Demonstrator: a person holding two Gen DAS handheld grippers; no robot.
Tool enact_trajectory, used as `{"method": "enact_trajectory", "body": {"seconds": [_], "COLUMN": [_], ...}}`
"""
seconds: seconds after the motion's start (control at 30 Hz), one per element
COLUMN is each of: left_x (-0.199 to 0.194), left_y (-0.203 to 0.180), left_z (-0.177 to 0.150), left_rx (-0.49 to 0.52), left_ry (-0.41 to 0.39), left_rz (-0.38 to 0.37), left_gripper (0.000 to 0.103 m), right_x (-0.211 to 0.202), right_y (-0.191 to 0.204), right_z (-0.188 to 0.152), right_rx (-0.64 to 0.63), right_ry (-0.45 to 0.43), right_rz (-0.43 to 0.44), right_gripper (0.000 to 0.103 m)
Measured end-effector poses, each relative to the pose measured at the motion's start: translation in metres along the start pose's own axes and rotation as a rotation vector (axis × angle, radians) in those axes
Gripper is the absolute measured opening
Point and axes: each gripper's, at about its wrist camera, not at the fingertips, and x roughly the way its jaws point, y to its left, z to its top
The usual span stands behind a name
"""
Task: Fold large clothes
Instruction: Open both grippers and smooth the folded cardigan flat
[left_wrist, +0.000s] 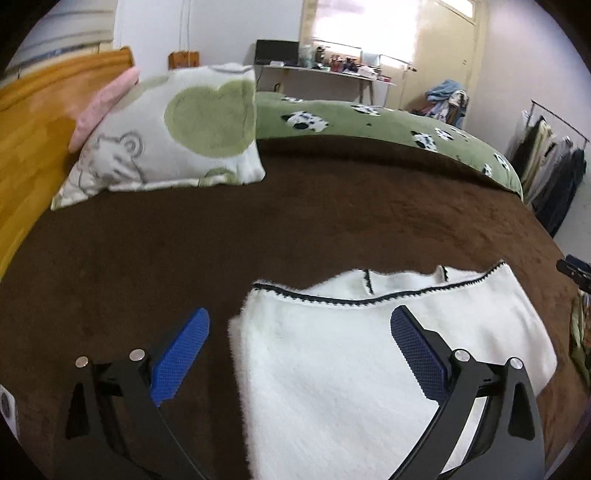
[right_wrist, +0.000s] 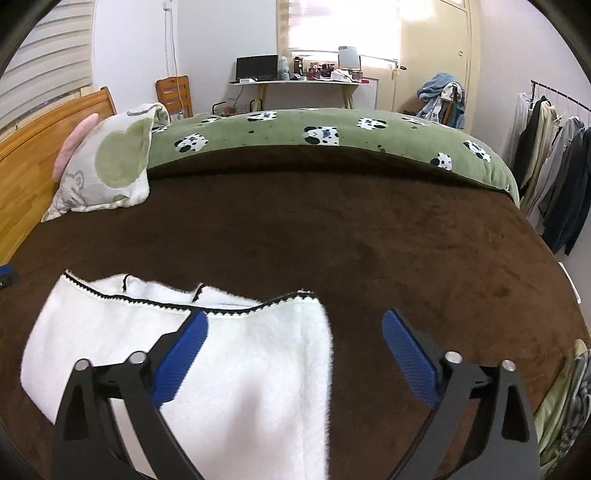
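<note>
A white fluffy garment (left_wrist: 332, 362) with black scalloped trim lies folded flat on the brown bedspread (left_wrist: 295, 221). It also shows in the right wrist view (right_wrist: 240, 369). My left gripper (left_wrist: 299, 325) is open and empty above the garment's left edge, one blue finger over the bedspread, one over the cloth. My right gripper (right_wrist: 293, 325) is open and empty above the garment's right edge, its left finger over the cloth. The left gripper's tip (right_wrist: 7, 277) shows at the right wrist view's left edge, and the right gripper's tip (left_wrist: 576, 269) at the left wrist view's right edge.
A white and green pillow (left_wrist: 166, 133) leans on the wooden headboard (left_wrist: 33, 122) at the left. A green cow-print blanket (right_wrist: 332, 136) lies along the bed's far side. A clothes rack (right_wrist: 554, 162) stands at the right. More clothes (right_wrist: 569, 398) lie at the bed's right edge.
</note>
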Motion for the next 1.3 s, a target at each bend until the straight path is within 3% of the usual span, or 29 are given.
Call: {"method": "enact_trajectory", "body": {"seconds": [0.17,0.43,0.67,1.1,1.3], "left_x": [0.008,0.078,0.115,0.156,0.161], "left_y": [-0.014,-0.024,-0.021,-0.012,-0.012], "left_z": [-0.008,-0.041,-0.057,-0.043,-0.041], "left_rx": [-0.013,-0.106,-0.062,-0.073,-0.068], "left_ry": [-0.004,0.120,0.177,0.165,0.165], "left_rz": [-0.021,-0.038,0.003,0.072,0.080], "left_gripper": [0.097,0.096,0.097,0.097,0.097], "right_x": [0.012,0.071,0.122,0.172,0.174], "right_y": [0.013,0.036,0.038,0.030,0.027], "right_z": [-0.007,-0.029,-0.054,-0.046,-0.044], "right_rx": [-0.018,-0.023,-0.062,-0.007,-0.002], "right_ry": [0.033,0.142,0.242,0.255,0.253], "right_rz": [-0.005,0.007,-0.061,-0.097,-0.093], "right_gripper": [0.097,0.097,0.097,0.098,0.098]}}
